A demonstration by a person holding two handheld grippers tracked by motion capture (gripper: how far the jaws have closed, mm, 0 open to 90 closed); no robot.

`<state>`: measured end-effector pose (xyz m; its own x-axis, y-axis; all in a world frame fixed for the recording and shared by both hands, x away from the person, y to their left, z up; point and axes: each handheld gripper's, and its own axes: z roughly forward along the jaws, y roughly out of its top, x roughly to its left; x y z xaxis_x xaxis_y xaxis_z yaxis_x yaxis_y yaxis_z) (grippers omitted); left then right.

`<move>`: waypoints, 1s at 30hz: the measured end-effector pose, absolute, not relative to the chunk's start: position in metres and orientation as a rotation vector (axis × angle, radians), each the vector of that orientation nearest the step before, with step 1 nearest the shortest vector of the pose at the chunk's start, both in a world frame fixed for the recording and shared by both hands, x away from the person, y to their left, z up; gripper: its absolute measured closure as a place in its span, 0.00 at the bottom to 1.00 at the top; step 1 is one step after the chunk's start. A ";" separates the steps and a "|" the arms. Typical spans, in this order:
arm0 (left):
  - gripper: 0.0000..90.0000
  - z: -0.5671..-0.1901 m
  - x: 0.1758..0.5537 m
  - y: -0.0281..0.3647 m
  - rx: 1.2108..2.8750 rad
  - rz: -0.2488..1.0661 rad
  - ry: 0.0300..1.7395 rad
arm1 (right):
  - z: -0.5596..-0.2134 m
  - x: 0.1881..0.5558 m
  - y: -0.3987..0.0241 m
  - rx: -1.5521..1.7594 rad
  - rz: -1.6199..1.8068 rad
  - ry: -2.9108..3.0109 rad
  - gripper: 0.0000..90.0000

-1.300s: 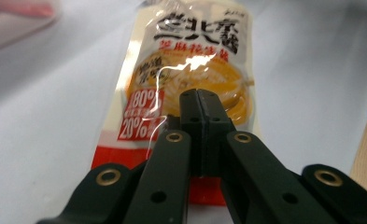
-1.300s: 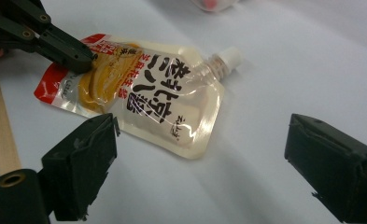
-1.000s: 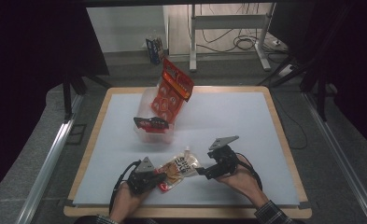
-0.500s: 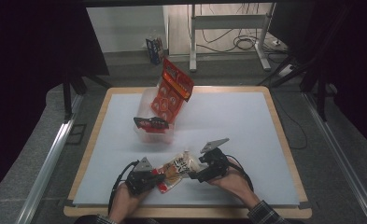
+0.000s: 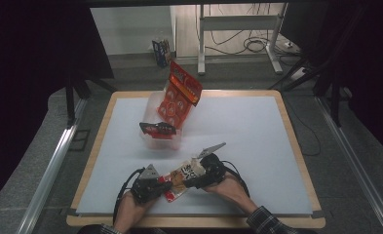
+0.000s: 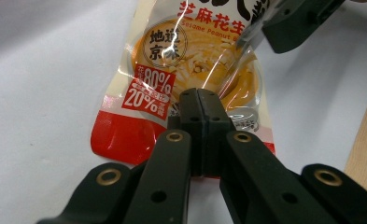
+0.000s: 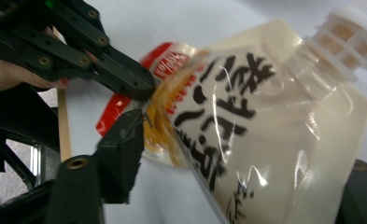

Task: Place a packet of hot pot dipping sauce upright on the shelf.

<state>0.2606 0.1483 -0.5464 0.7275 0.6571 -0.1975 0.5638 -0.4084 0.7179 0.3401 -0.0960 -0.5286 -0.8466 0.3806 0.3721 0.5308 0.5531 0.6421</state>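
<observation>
White tabletop (image 5: 257, 146) bore a soft, slippery sesame-peanut sauce pouch (image 6: 195, 70); left gripper (image 6: 201, 100) pinched its bottom seam, right gripper (image 5: 199, 176), jaws just closing, straddled its stiffer top near the spout.

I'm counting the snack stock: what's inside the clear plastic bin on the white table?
A tall orange-red snack bag stands tilted in the clear plastic bin, and a dark red-printed packet lies across its front. The bag covers whatever is behind or beneath it.
</observation>
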 end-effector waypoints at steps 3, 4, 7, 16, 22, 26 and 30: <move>1.00 -0.546 0.261 0.149 2.113 0.142 0.922 | -0.522 0.342 -0.093 -0.772 -1.236 -2.522 0.47; 1.00 -0.546 0.261 0.149 2.111 0.141 0.922 | -0.518 0.343 -0.090 -0.766 -1.254 -2.521 0.53; 1.00 -0.546 0.260 0.149 2.115 0.146 0.917 | -0.515 0.342 -0.087 -0.759 -1.257 -2.547 0.63; 0.83 -0.537 0.252 0.146 2.140 0.261 0.831 | -0.497 0.339 -0.084 -0.751 -1.231 -2.615 0.86; 0.68 -0.533 0.250 0.148 2.107 0.289 0.822 | -0.480 0.340 -0.090 -0.735 -1.286 -2.587 0.92; 0.65 -0.536 0.252 0.149 2.135 0.314 0.874 | -0.471 0.339 -0.092 -0.719 -1.310 -2.589 0.93; 0.60 -0.537 0.253 0.148 2.145 0.325 0.896 | -0.461 0.340 -0.096 -0.704 -1.340 -2.605 0.96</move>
<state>0.2529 0.1485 -0.5369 0.7198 0.6918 -0.0573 0.4943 -0.4529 0.7420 0.3403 -0.0960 -0.4612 -0.8830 0.3454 0.3179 0.4595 0.4974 0.7358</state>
